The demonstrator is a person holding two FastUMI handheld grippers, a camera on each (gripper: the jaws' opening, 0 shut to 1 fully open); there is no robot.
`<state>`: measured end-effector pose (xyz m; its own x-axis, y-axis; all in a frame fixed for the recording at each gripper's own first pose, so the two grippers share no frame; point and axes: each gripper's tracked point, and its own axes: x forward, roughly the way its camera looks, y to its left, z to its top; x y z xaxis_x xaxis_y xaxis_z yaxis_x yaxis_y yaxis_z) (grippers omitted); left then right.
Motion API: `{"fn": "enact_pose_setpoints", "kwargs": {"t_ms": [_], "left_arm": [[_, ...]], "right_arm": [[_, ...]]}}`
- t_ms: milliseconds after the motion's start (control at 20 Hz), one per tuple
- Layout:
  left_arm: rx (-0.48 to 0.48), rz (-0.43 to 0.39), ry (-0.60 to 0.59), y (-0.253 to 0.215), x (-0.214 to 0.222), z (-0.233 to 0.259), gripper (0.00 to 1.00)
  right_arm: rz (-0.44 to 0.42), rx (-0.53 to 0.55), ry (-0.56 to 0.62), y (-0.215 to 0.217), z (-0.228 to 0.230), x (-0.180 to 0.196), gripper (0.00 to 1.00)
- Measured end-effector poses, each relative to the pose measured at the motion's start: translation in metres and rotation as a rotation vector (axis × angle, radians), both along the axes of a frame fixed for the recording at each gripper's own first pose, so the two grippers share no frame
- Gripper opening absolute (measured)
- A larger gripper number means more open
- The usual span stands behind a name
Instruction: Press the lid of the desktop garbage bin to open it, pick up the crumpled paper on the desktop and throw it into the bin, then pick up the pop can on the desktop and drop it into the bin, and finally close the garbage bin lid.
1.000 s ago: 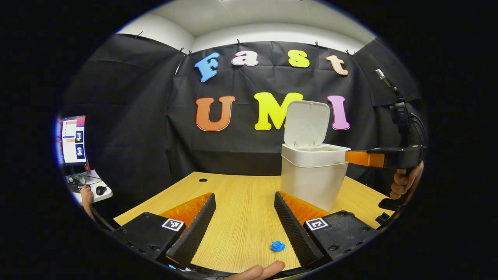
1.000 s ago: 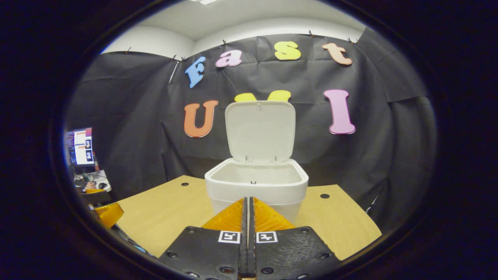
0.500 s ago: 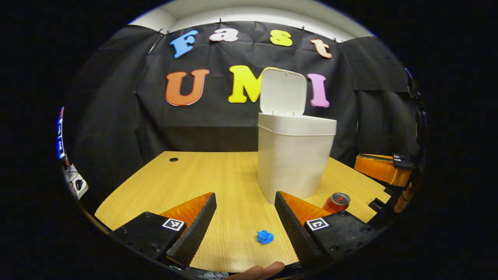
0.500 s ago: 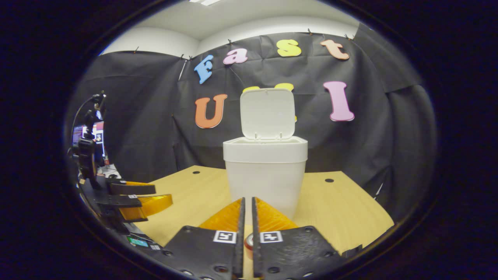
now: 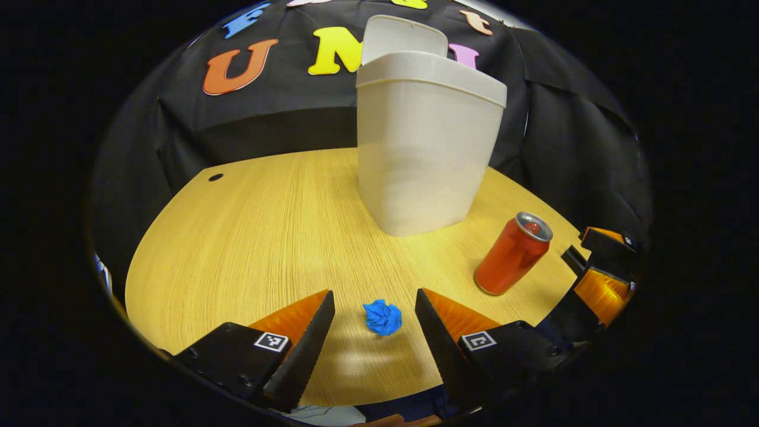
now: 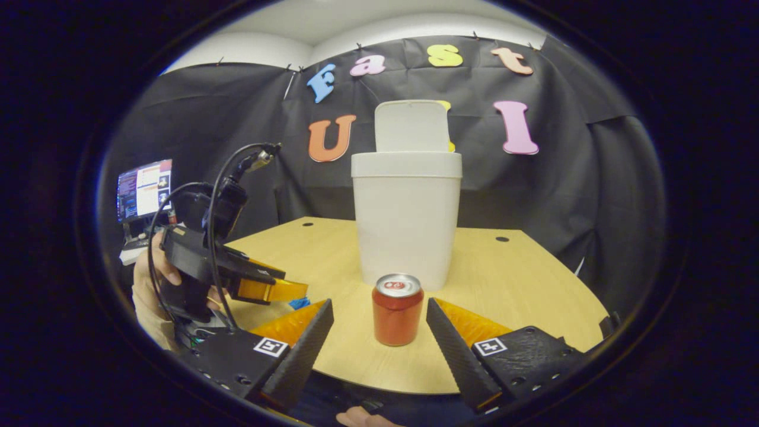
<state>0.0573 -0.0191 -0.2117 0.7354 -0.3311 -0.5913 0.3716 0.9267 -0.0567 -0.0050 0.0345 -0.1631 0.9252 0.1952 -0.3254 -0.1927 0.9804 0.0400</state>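
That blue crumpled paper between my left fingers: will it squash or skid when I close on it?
The crumpled paper is a small loose wad, so it probably squashes rather than resists. It looks light and lies free on the smooth wooden table, so an off-centre finger may nudge it. The left hand-held gripper stands open around it.

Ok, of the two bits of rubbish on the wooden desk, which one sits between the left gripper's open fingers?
The small blue crumpled paper ball. It lies between the left gripper fingers, while the upright red pop can stands off to the side.

Bright even overhead light, soft shadows on the table [image 5: 249,237], strong fisheye bending at edges.
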Motion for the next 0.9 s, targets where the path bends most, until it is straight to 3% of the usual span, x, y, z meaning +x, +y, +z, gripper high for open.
{"fn": "enact_pose_setpoints", "kwargs": {"t_ms": [250, 700, 750, 900], "left_arm": [[0.049, 0.011, 0.084, 0.002, -0.004, -0.025, 0.72], [0.066, 0.051, 0.092, 0.001, 0.01, -0.038, 0.69], [0.077, 0.048, 0.088, 0.002, 0.01, -0.037, 0.72], [0.077, 0.039, 0.09, 0.0, 0.009, -0.037, 0.55]], "right_arm": [[-0.014, -0.023, 0.041, -0.003, -0.021, 0.002, 0.98], [-0.031, -0.024, 0.066, -0.008, -0.035, 0.006, 0.98], [-0.034, -0.028, 0.068, -0.01, -0.037, 0.008, 0.98], [-0.045, -0.012, 0.08, -0.013, -0.042, 0.012, 0.98]]}}
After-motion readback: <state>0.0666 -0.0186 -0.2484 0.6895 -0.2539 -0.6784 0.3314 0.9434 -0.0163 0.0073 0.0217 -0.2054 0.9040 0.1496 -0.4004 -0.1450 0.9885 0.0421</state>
